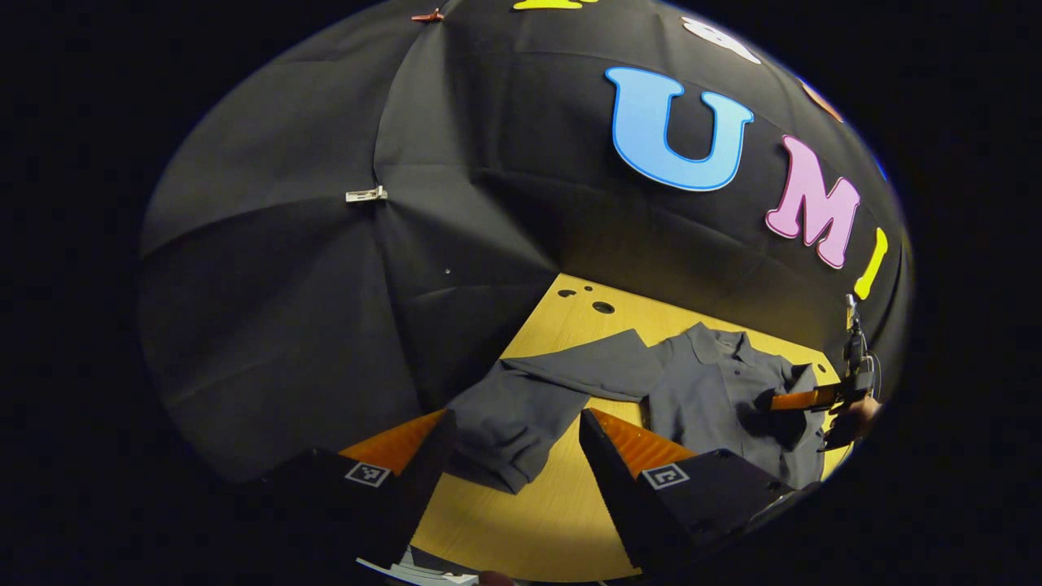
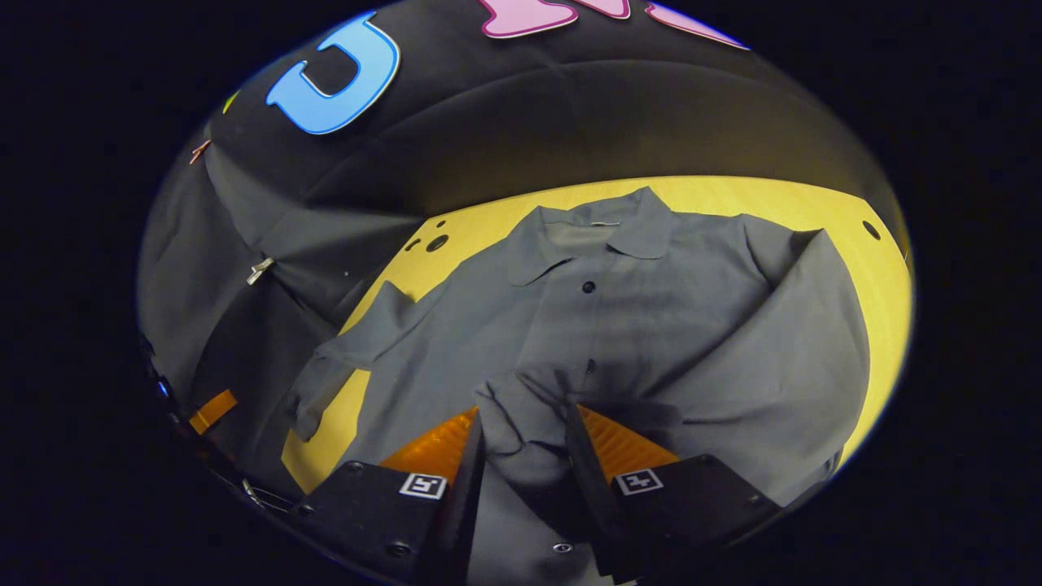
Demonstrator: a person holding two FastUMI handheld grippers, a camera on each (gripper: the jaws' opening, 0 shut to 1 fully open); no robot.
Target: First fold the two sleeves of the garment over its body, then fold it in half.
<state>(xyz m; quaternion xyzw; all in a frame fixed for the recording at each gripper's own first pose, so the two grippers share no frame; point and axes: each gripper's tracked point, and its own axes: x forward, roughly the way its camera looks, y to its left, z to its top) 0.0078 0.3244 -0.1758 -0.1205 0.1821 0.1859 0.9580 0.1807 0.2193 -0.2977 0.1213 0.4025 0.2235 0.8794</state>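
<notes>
While both sets of jaws stand apart, the right gripper (image 2: 521, 443) has the cuff end of one sleeve (image 2: 521, 407) bunched between its fingers, lying over the shirt front; whether they're actually pinching it I can't tell. The left gripper (image 1: 517, 443) is wide open around the other sleeve (image 1: 521, 407), nothing clamped. The shirt (image 2: 619, 325) lies flat, collar toward the wall, on the yellow table (image 2: 863, 244). Looks like thin, floppy fabric, light and not slippery, so I'd grab at the cuff and drag low so it doesn't sag or wrinkle.
</notes>
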